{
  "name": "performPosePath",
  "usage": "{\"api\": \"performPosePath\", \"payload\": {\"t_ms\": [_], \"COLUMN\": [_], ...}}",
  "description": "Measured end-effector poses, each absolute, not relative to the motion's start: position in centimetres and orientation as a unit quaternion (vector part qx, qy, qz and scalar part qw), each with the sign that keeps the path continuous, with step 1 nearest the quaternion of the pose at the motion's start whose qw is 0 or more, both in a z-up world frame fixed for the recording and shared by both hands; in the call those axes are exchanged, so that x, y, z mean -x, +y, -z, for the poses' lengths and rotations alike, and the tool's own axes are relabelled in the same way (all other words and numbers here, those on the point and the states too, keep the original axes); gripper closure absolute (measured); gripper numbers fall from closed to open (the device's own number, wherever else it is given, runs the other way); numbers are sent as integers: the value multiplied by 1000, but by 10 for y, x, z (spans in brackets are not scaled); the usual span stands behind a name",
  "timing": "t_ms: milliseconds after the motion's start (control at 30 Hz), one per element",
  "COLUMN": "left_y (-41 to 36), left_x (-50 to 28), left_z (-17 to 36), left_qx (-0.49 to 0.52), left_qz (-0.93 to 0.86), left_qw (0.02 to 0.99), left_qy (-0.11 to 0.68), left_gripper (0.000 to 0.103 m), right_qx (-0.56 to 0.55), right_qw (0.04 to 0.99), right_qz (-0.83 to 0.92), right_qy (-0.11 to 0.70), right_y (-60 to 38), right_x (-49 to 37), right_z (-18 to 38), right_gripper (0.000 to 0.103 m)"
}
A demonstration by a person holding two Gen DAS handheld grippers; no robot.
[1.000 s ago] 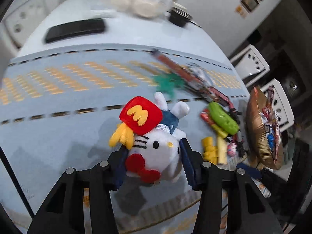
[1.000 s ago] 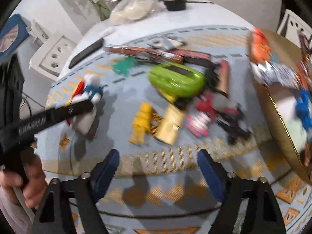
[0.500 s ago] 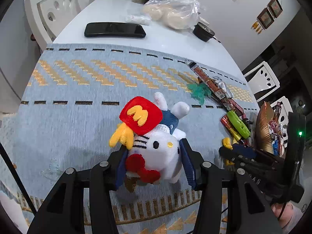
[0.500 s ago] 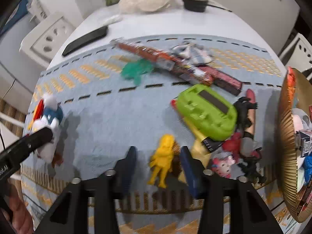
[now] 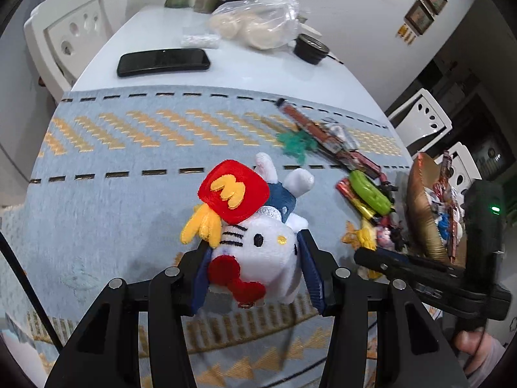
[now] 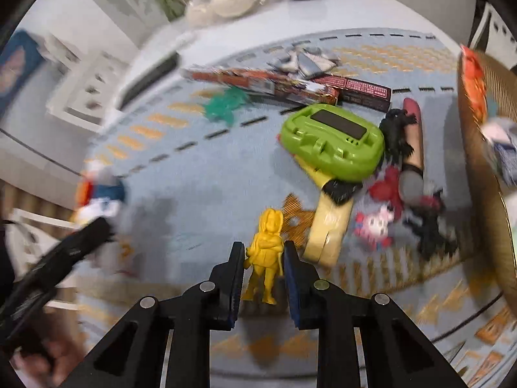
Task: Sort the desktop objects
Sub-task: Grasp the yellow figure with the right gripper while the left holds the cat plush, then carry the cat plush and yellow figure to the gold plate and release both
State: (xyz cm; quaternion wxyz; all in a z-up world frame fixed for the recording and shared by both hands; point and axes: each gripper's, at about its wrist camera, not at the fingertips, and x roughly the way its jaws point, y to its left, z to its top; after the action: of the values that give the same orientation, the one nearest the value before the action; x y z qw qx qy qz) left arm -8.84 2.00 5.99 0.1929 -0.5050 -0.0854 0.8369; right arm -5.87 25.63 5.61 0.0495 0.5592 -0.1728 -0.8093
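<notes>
While the left gripper (image 5: 253,260) holds the plush cat (image 5: 255,245) by its head, jaws clamped on both cheeks, body + red cap (image 5: 234,194) stick out toward 12 o'clock, clear of the blue mat (image 5: 129,177). Risk, left-wrist view: soft plush, squeezes down; grip is low on the head w/ most of the bulk beyond the pads, so a quick swing could let it pivot or slide out. Right gripper (image 5: 371,255) sits close at 3 o'clock, near the gold tray (image 5: 420,220); crossing paths could knock tools together.

Right-wrist view: right gripper (image 6: 263,265) jaws closing around the yellow figure (image 6: 266,249), pads at its sides, contact looks about made but can't confirm firm. Risks: figure is narrow, hard plastic, may twist or squirt out toward 12 if the pads bite off-centre. Cream-coloured toy (image 6: 328,226) lies just beside at 2 o'clock, green toy case (image 6: 332,142) further up; a lift w/ any sideways drift could drag them. Frame is blurred, so the alignment call is shaky.
</notes>
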Motion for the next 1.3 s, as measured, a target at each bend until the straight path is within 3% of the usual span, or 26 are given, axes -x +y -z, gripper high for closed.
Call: {"api": "performPosePath", "payload": {"t_ms": [367, 600, 867, 1033, 1067, 1167, 1300], "left_y": [87, 175, 288, 325, 328, 329, 315], "left_x": [57, 52, 67, 106, 113, 129, 123], "left_z": [-111, -158, -173, -147, -139, -113, -105], "left_qx": [478, 435, 412, 447, 461, 516, 524], "left_qz": [-842, -844, -833, -816, -807, -771, -770], "left_qw": [243, 310, 368, 359, 357, 349, 334], "left_qy": [-66, -45, -17, -76, -90, -133, -147], "left_gripper": [56, 56, 55, 45, 42, 42, 42], "right_qx": [-477, -407, -383, -392, -396, -413, -416], "right_qw": [96, 12, -74, -73, -70, -44, -34], "right_qz": [841, 881, 881, 877, 876, 864, 864], "right_qy": [-235, -242, -269, -268, -268, -285, -282], "right_y": [310, 421, 523, 538, 540, 545, 549], "right_x": [-3, -25, -36, -19, -14, -3, -5], "right_z": [-139, -197, -203, -201, -198, -187, -182], "right_gripper": [80, 80, 80, 80, 79, 54, 50]}}
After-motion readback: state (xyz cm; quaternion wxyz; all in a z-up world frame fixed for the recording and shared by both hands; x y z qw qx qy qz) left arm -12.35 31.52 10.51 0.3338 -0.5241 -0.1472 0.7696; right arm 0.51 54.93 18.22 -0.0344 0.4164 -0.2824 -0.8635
